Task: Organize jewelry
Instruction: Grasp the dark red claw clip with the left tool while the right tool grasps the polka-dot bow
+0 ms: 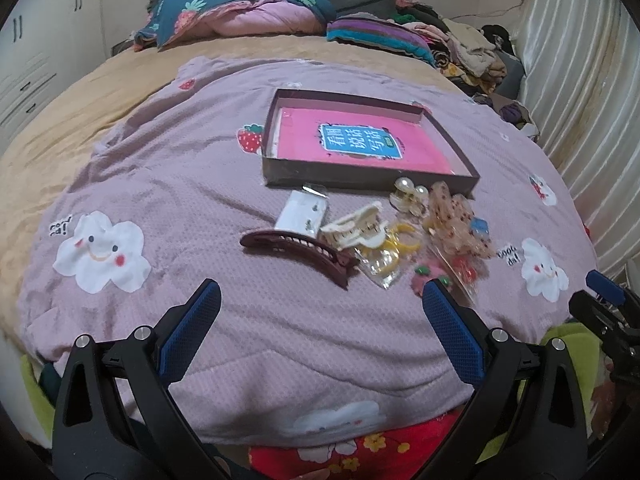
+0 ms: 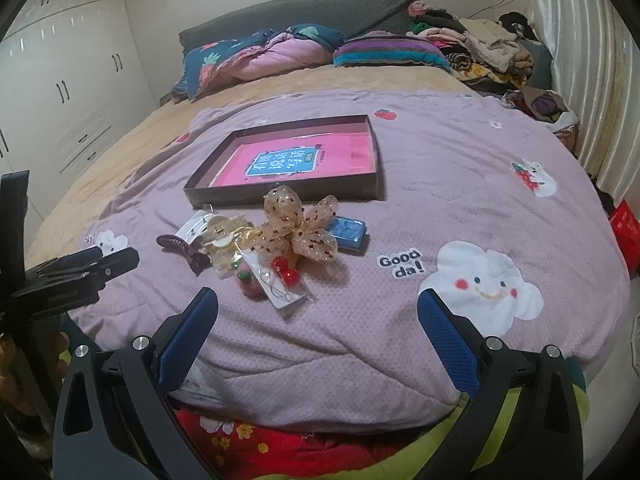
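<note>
On the bed, atop a lilac quilt, a loose heap of hair clips and trinkets lies just in front of a shallow dark tray holding a pink book. Heap: a long maroon clip, cream claw clip, spotted bow, red cherry piece in a packet, small blue box. Tray probably meant as the sorting spot (nothing from the heap in it yet). Left gripper and right gripper both hover short of the heap, tongs spread wide, holding nothing; likely poised to choose a first piece.
</note>
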### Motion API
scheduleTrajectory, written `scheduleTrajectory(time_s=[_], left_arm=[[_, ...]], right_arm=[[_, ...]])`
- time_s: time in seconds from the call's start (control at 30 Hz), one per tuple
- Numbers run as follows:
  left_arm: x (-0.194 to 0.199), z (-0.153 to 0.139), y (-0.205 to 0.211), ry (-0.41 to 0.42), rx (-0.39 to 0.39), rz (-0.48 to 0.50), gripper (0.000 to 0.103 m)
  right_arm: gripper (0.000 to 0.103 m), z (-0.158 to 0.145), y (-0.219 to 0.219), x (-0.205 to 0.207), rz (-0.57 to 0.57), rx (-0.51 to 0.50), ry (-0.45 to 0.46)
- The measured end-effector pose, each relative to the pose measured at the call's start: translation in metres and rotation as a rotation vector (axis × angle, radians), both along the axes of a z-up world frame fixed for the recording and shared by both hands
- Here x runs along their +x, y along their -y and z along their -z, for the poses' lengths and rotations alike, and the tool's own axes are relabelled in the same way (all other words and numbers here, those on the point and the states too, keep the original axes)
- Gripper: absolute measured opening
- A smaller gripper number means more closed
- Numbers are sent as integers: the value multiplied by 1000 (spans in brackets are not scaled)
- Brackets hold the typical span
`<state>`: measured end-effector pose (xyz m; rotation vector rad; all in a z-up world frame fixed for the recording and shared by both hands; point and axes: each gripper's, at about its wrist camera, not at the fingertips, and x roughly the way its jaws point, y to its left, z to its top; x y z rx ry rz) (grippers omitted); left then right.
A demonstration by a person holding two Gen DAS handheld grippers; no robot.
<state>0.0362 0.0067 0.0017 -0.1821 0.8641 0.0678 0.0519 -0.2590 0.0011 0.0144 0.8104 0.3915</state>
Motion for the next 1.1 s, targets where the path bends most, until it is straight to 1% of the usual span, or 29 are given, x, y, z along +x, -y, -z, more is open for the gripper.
scheduleTrajectory(time_s=[0.17, 0.37, 0.5, 0.67, 0.77, 0.87, 0.9, 0.97, 1.03, 1.07, 1.1], left_arm=[[15, 1, -15, -3, 5, -34, 95], [28, 7, -38, -27, -12, -69, 95], [34, 15, -52, -53, -28, -93, 95], [34, 26, -65, -95, -65, -97, 95], [34, 36, -66, -125, -108, -83, 95], [38, 46, -64, -153, -173, -57, 95], [40, 50, -61, -162, -207, -39, 95], [44, 57, -57, -171, -234, -30, 95], [50, 66, -52, -193, -279, -15, 95], [54, 71, -50, -204, -314, -12, 95], [57, 74, -47, -213, -329, -12, 95]], right_arm=[[99, 2, -5, 15, -21, -3, -12], [99, 8, -13, 32, -47, -3, -37], [99, 11, -21, 43, -61, -9, -42], [99, 16, -29, 58, -74, -16, -50], [99, 21, -33, 66, -79, -25, -54], [99, 26, -36, 73, -81, -26, -67], [99, 27, -36, 75, -81, -28, -70], [99, 31, -36, 77, -78, -27, -77], [99, 35, -34, 80, -70, -23, -87], [99, 37, -32, 81, -65, -19, -93], [99, 38, -30, 82, -61, -16, -97]])
